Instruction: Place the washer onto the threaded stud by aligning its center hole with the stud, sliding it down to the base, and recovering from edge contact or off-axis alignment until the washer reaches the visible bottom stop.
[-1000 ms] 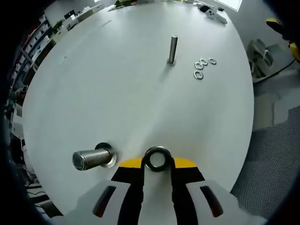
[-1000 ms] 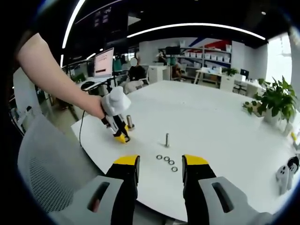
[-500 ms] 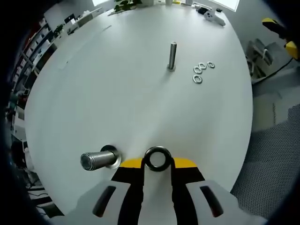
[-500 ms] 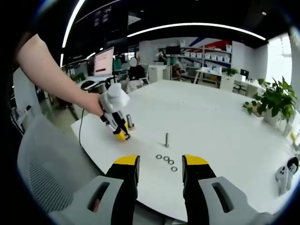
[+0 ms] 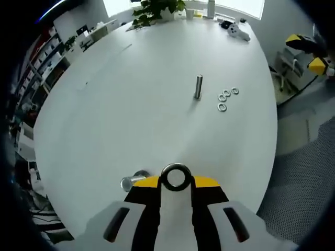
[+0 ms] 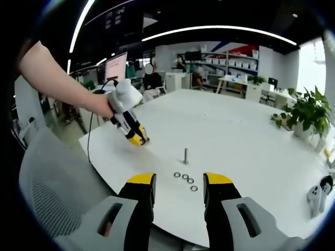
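Observation:
My left gripper [image 5: 175, 182] is shut on a steel washer [image 5: 175, 177], which stands on edge between the yellow jaw tips. A short threaded stud [image 5: 132, 182] rises from the white table [image 5: 131, 104] just left of those tips, partly behind the left jaw. A second stud [image 5: 199, 86] stands further off, with several loose washers [image 5: 226, 96] to its right. In the right gripper view, a person's hand holds the left gripper [image 6: 137, 139] tilted over the table's near-left edge. The second stud [image 6: 186, 155] and the loose washers [image 6: 185, 178] lie beyond my open, empty right gripper [image 6: 179, 183].
A white controller [image 5: 238, 31] and a potted plant [image 5: 157, 7] sit at the table's far side. A mesh chair [image 6: 47, 172] stands at the left of the right gripper view. Desks, a monitor [image 6: 116, 69] and shelves fill the room behind.
The left gripper has lifted and drawn back with the washer. The near stud now looks smaller and sits close against the left jaw. The right gripper has stayed still.

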`<action>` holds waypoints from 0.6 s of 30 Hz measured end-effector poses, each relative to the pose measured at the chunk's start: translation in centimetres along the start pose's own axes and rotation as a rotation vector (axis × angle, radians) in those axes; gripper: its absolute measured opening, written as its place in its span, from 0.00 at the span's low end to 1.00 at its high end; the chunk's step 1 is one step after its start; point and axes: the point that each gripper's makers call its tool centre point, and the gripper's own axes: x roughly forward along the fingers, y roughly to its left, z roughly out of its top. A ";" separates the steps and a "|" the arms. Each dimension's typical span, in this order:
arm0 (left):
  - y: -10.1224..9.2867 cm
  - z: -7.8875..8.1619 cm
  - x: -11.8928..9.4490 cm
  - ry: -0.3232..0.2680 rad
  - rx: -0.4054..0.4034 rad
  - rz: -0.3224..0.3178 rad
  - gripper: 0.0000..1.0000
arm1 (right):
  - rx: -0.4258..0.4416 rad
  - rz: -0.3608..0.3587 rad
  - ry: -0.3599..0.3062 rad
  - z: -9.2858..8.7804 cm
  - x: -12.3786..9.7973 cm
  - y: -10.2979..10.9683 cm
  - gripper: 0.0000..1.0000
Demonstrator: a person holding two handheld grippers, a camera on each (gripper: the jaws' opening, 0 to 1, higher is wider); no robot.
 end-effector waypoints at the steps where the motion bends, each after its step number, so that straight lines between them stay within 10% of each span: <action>1: 0.3 0.0 -0.1 -0.006 -0.008 0.003 0.19 | 0.001 -0.001 -0.001 0.0 0.0 0.0 0.38; 18: 2.5 1.6 -3.0 -0.058 0.017 0.063 0.19 | 0.000 -0.006 -0.003 0.0 -0.1 -0.1 0.38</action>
